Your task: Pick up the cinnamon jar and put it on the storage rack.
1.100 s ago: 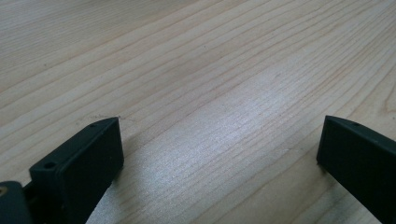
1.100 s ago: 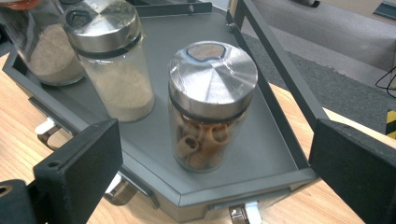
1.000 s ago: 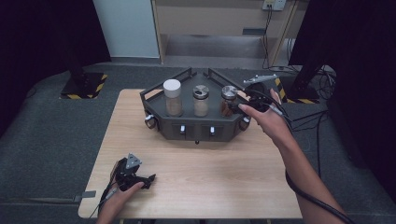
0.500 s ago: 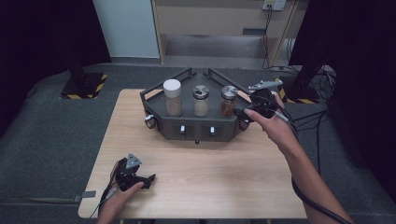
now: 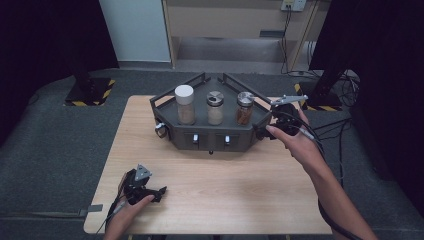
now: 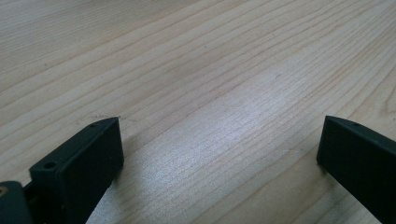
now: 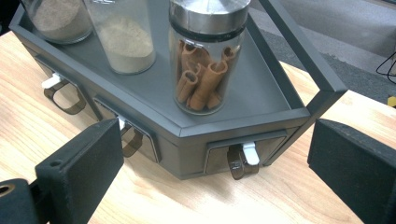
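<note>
While my right tongs (image 7: 212,172) are hovering spread wide just beside the rack (image 7: 261,100), they are facing its end drawer (image 7: 243,156) (the one with the white tab), right below the cinnamon jar (image 7: 205,56). My left tongs (image 6: 219,154) are resting well apart from the rack on the table (image 6: 196,70), jaws spread, gripping nothing.

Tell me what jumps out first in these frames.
The dark grey spice rack at the table's far edge, with three jars on top; the right-hand jar of cinnamon sticks stands out most. The right claw hangs open at the rack's right corner, facing a small drawer handle. The left claw is open over bare wood near the front.
</note>
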`<action>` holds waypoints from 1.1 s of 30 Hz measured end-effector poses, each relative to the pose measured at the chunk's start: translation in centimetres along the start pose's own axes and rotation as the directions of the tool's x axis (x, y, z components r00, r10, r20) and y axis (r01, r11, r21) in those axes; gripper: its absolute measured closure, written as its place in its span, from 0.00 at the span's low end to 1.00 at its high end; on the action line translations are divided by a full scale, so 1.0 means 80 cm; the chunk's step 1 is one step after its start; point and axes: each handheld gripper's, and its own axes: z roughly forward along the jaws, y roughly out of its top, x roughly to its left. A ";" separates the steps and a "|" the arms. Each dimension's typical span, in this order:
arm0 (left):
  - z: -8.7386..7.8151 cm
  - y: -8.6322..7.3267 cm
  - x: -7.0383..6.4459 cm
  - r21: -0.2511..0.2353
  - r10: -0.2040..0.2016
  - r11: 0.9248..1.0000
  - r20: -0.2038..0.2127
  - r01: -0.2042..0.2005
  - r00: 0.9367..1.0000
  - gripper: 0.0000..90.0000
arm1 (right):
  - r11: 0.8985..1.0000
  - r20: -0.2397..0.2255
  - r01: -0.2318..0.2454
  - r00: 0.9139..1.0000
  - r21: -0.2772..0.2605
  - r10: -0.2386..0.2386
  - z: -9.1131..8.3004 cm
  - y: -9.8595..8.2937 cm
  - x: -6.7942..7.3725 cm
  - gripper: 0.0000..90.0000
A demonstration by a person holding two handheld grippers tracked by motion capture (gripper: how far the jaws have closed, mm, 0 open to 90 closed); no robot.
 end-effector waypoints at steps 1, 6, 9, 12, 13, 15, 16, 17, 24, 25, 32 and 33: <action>0.000 0.000 0.000 0.000 0.000 1.000 0.000 0.000 1.000 0.00 | 1.000 0.001 0.002 1.000 0.000 -0.002 -0.001 -0.001 0.000 0.04; 0.000 0.000 0.000 0.000 0.000 1.000 0.000 0.000 1.000 0.00 | 1.000 0.002 0.003 1.000 0.003 -0.003 -0.005 -0.008 0.000 0.04; 0.000 0.000 0.000 0.000 0.000 1.000 -0.001 0.000 1.000 0.00 | 1.000 0.003 -0.001 1.000 0.006 0.001 -0.007 -0.013 -0.001 0.04; 0.000 0.000 0.000 0.000 0.000 1.000 -0.001 0.000 1.000 0.00 | 1.000 0.001 -0.001 1.000 0.007 0.001 -0.010 -0.019 -0.002 0.04; 0.000 0.000 0.000 0.000 0.000 1.000 -0.001 0.000 1.000 0.00 | 1.000 -0.002 -0.003 1.000 0.008 0.003 -0.011 -0.022 -0.001 0.04; 0.000 0.000 0.000 0.001 -0.001 1.000 -0.001 0.001 1.000 0.00 | 1.000 -0.009 -0.003 1.000 0.011 0.003 -0.012 -0.025 -0.002 0.04; 0.000 0.000 0.000 0.000 -0.001 1.000 -0.002 0.001 1.000 0.00 | 1.000 -0.010 -0.005 1.000 0.013 0.005 -0.012 -0.027 -0.001 0.04; 0.000 0.000 -0.001 0.000 -0.001 1.000 -0.002 0.001 1.000 0.00 | 1.000 -0.012 -0.005 1.000 0.013 0.005 -0.012 -0.029 0.000 0.04; 0.000 0.000 -0.001 0.001 -0.001 1.000 -0.002 0.001 1.000 0.00 | 1.000 -0.029 -0.003 1.000 0.023 0.003 -0.012 -0.046 0.006 0.04; 0.000 0.000 -0.001 0.001 -0.001 1.000 -0.002 0.001 1.000 0.00 | 1.000 -0.028 -0.001 1.000 0.023 0.002 -0.012 -0.048 0.008 0.04; 0.000 0.000 -0.001 0.000 -0.002 1.000 -0.002 0.002 1.000 0.00 | 0.999 -0.039 0.009 0.999 0.041 -0.007 -0.009 -0.066 0.015 0.04; 0.000 0.000 -0.001 0.001 -0.002 1.000 -0.003 0.002 1.000 0.00 | 0.999 -0.040 0.009 0.999 0.043 -0.007 -0.008 -0.068 0.016 0.04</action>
